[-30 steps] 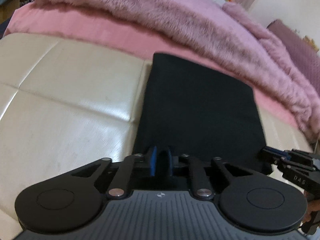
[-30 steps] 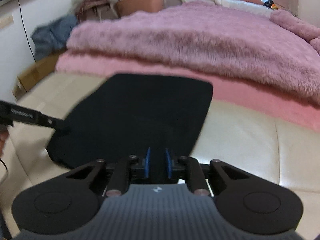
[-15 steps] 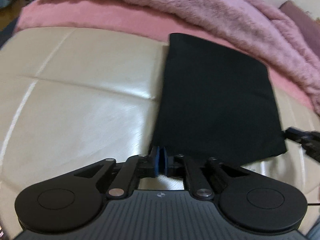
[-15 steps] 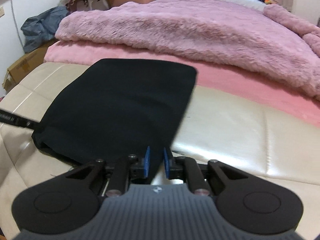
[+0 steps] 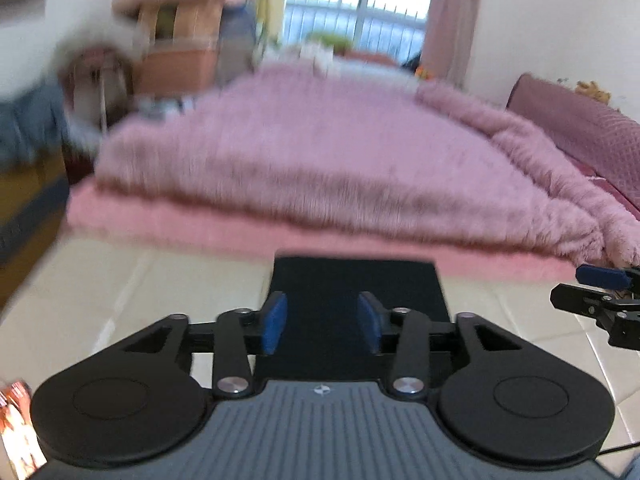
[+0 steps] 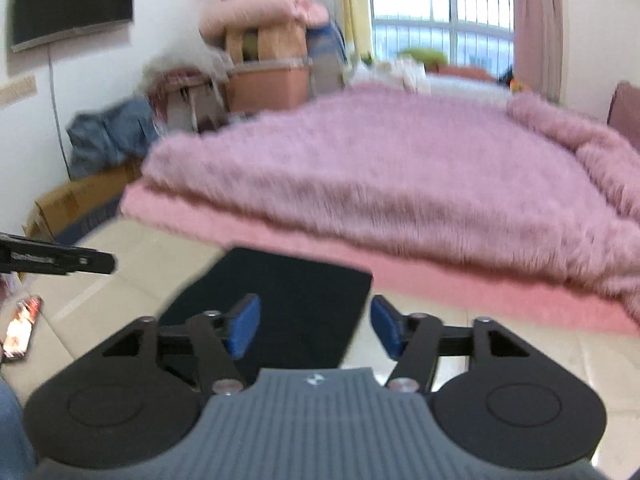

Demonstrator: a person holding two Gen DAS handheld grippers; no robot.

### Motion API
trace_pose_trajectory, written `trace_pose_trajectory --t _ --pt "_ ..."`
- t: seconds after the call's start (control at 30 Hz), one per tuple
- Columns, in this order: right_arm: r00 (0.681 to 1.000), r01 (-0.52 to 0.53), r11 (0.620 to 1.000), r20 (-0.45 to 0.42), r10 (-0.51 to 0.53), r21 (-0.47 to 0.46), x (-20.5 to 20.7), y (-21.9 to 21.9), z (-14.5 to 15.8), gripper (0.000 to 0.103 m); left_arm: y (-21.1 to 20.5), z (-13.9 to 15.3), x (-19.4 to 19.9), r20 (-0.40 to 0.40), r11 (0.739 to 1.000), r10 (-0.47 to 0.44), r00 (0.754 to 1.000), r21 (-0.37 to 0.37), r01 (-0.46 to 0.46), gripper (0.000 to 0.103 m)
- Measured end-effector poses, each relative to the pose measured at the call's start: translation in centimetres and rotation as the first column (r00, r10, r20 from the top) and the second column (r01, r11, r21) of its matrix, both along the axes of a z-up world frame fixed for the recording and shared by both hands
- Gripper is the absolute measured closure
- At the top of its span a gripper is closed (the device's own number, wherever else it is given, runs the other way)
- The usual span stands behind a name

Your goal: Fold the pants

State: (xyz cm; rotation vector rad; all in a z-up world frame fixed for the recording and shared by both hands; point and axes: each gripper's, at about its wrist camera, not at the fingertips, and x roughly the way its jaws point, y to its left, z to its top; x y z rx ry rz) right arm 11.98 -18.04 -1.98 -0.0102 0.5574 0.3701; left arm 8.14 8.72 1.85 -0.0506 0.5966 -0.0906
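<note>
The black pants (image 5: 356,284) lie folded into a flat rectangle on the cream leather surface (image 5: 140,292), right in front of both grippers; they also show in the right wrist view (image 6: 288,304). My left gripper (image 5: 321,326) is open and empty, raised above the near edge of the pants. My right gripper (image 6: 314,330) is open and empty too, over the pants' near right corner. The right gripper's tip shows at the right edge of the left wrist view (image 5: 600,300). The left gripper's tip shows at the left edge of the right wrist view (image 6: 56,260).
A fluffy pink blanket (image 5: 340,160) over a pink sheet lies just behind the pants. A purple sofa (image 5: 580,128) is at far right. Boxes, clothes and a wall TV (image 6: 72,4) stand at the left. A phone (image 6: 20,328) lies on the cream surface.
Both grippers have let go of the pants' near edge, opened, and lifted up and back. The pants now lie flat and folded. Both views tilted up toward the room.
</note>
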Motion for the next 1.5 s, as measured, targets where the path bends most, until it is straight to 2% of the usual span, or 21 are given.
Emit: trace_pose_trajectory --t 0.07,0.13,0.2,0.3,0.47,0.63,0.8,1.07,1.5 --pt "0.999 -0.002 1.0 0.042 0.001 0.018 -1.5 0.0 1.7 0.031 -1.2 1.5 -1.4 0.068 0.999 0.003 0.998 0.034 -0.005 0.034" --pt "0.997 0.002 0.999 0.078 -0.005 0.038 -3.3 -0.1 3.2 0.021 -2.1 2.6 -2.7 0.126 0.998 0.011 0.992 0.059 -0.019 0.014" --pt "0.994 0.012 0.998 0.11 -0.018 0.055 -5.0 -0.1 4.4 0.022 -2.9 3.5 -3.9 0.182 0.996 0.027 0.983 0.079 -0.042 0.007" --pt "0.988 0.049 0.997 0.142 -0.057 0.06 -7.2 0.1 5.5 0.021 -3.7 3.7 -5.3 0.203 0.991 0.05 0.978 0.109 -0.073 0.006" --pt "0.978 0.157 0.986 0.13 -0.163 0.06 -10.5 0.6 5.3 0.021 -4.7 2.1 -6.7 0.162 0.987 0.068 0.984 0.13 -0.09 0.006" --pt "0.987 0.155 0.986 0.026 -0.157 0.066 -11.9 1.1 3.1 0.021 -4.8 -0.3 -7.5 -0.004 0.994 0.057 0.998 0.091 -0.056 0.006" --pt "0.987 0.156 0.988 -0.051 -0.155 0.018 -12.2 2.0 0.3 0.021 -5.3 -2.4 -7.6 -0.095 0.992 0.049 0.994 0.119 -0.038 0.006" --pt "0.981 0.142 0.99 -0.131 -0.144 -0.024 -11.9 2.7 -2.9 0.021 -5.8 -4.4 -8.1 -0.148 0.989 0.044 0.988 0.145 -0.023 0.006" --pt "0.978 0.14 0.99 -0.149 -0.143 -0.025 -11.7 2.5 -3.0 0.021 -6.4 -4.6 -8.4 -0.154 0.986 0.031 0.988 0.165 -0.005 0.006"
